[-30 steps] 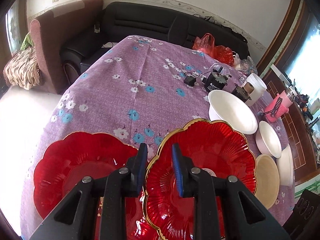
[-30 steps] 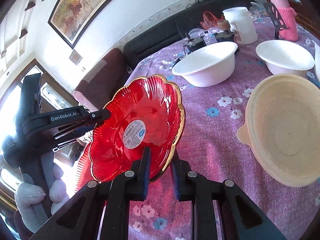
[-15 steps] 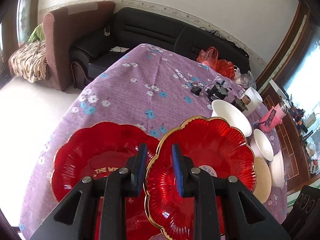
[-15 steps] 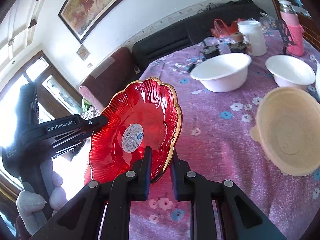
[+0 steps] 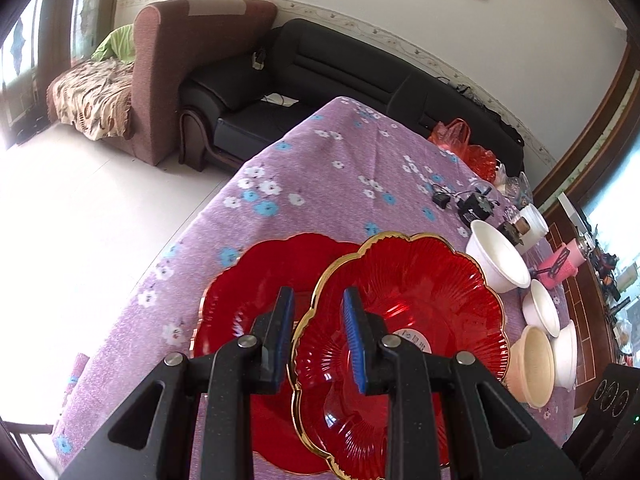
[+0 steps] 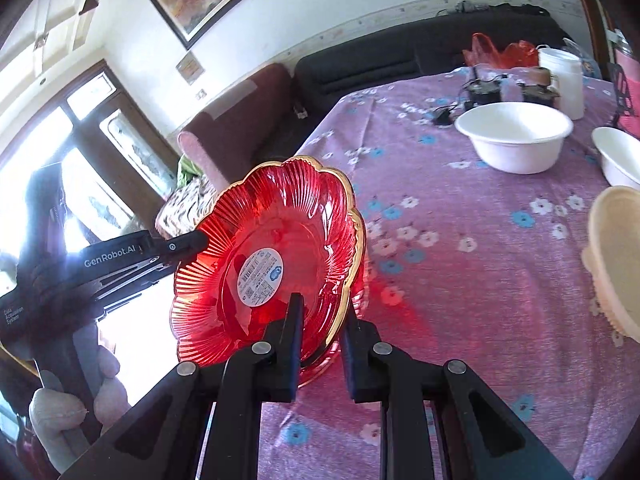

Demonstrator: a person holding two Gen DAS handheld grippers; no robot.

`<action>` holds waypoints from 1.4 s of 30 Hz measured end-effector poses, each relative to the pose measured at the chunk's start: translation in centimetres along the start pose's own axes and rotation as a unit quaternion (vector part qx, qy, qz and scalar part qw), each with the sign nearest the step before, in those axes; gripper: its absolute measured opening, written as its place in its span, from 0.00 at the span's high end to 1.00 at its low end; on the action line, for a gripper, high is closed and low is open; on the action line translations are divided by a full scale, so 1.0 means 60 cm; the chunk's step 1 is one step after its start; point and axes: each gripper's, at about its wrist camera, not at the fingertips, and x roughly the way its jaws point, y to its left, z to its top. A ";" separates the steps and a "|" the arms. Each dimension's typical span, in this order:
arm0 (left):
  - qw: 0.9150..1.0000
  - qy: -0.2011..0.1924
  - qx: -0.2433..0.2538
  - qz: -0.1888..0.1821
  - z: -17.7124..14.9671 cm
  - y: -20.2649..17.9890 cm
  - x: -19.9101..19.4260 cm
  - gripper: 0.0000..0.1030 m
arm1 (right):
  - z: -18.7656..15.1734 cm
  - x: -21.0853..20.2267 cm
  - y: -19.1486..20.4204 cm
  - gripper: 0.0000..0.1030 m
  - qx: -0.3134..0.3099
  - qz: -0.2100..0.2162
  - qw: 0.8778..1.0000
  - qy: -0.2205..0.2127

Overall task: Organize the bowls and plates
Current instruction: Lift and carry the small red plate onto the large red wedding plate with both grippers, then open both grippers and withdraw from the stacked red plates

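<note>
Second red glass plate, scalloped: flat on the purple flowered tablecloth at the near left edge, partly under the lifted plate.

Left gripper, black with blue pads: clamped on the left rim of the lifted plate, which passes between its fingers. From the right wrist view it reaches in at far left, gripped by a gloved hand.

Red ribbed glass plate with gilt scalloped rim: held off the table, tilted, by both grippers on opposite rims; white barcode sticker at its centre.

Right gripper, black: closed on the plate's near rim, one finger inside the dish, one outside.

Large white plastic bowl: upright on the cloth, right of the plate.

Smaller white bowl: upright, just beside the large one.

Cream plastic bowl with lug handle: nearest the table edge at right; a further white bowl touches it.

White tub, pink knitted bottle, black electrical oddments, red plastic bag: at the far end.
</note>
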 end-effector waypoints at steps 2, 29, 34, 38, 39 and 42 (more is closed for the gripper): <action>1.000 0.004 -0.009 0.003 -0.003 0.016 0.007 0.77 | 0.003 0.014 0.006 0.81 -0.006 -0.001 1.000 0.009; 0.998 0.037 -0.027 0.049 -0.017 0.066 0.087 0.66 | 0.006 0.147 0.025 0.82 -0.051 -0.059 0.994 0.080; 0.997 0.049 -0.043 0.032 -0.017 0.066 0.085 0.53 | 0.012 0.156 0.031 0.79 -0.063 -0.075 0.991 0.089; 0.997 0.057 -0.047 0.023 -0.015 0.065 0.078 0.47 | 0.017 0.163 0.035 0.76 -0.071 -0.088 0.989 0.097; 0.997 0.060 -0.050 0.019 -0.014 0.066 0.075 0.45 | 0.017 0.164 0.036 0.76 -0.073 -0.091 0.988 0.098; 0.997 0.058 -0.053 0.009 -0.009 0.066 0.068 0.38 | 0.017 0.168 0.039 0.76 -0.081 -0.105 0.986 0.100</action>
